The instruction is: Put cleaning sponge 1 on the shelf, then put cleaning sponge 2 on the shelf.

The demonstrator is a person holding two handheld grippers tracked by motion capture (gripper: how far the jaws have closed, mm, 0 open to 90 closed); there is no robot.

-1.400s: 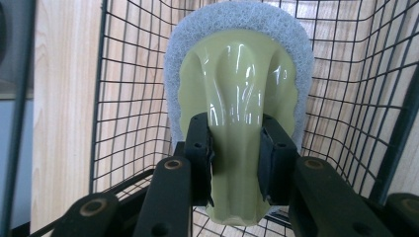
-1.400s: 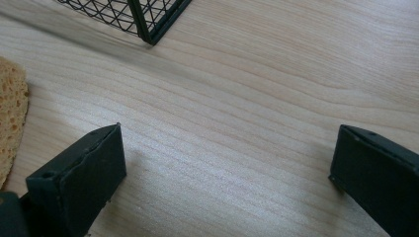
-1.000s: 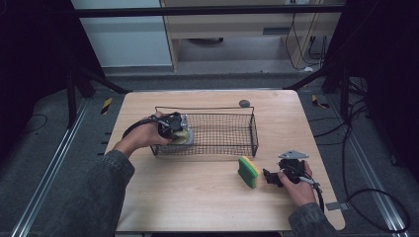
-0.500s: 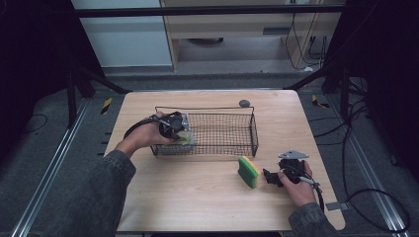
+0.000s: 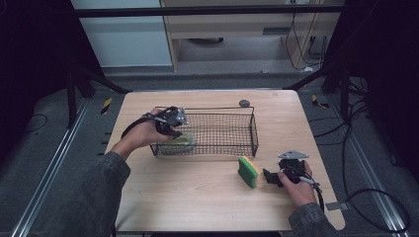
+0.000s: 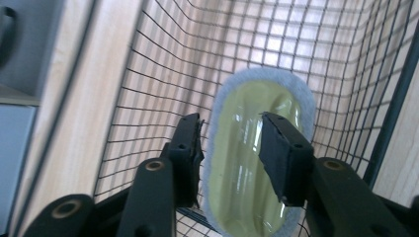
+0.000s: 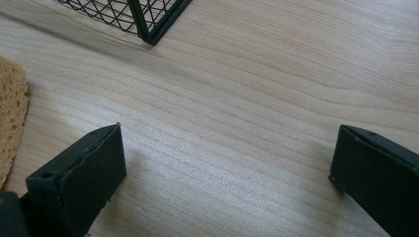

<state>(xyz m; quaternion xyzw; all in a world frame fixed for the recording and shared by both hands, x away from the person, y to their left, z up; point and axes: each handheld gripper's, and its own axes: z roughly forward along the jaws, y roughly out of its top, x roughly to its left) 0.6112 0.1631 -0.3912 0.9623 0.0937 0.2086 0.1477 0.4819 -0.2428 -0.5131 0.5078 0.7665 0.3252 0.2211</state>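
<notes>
Releasing oval glossy scrubber (image 6: 252,163), fuzzy grey rim, in wire basket (image 5: 237,116).

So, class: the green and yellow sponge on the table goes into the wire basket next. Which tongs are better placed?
The right tongs: open, beside the sponge. The left tongs have just been opening around the pale scrubber inside the basket.

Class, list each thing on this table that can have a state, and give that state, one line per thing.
Wire basket: upright, holding one pad.
Scrubbing pad: inside the basket, between the left gripper's jaws.
Left gripper: jaws just opening, pad no longer squeezed.
Sponge: on edge on the table, outside the basket.
Right gripper: open, empty, beside the sponge.
</notes>
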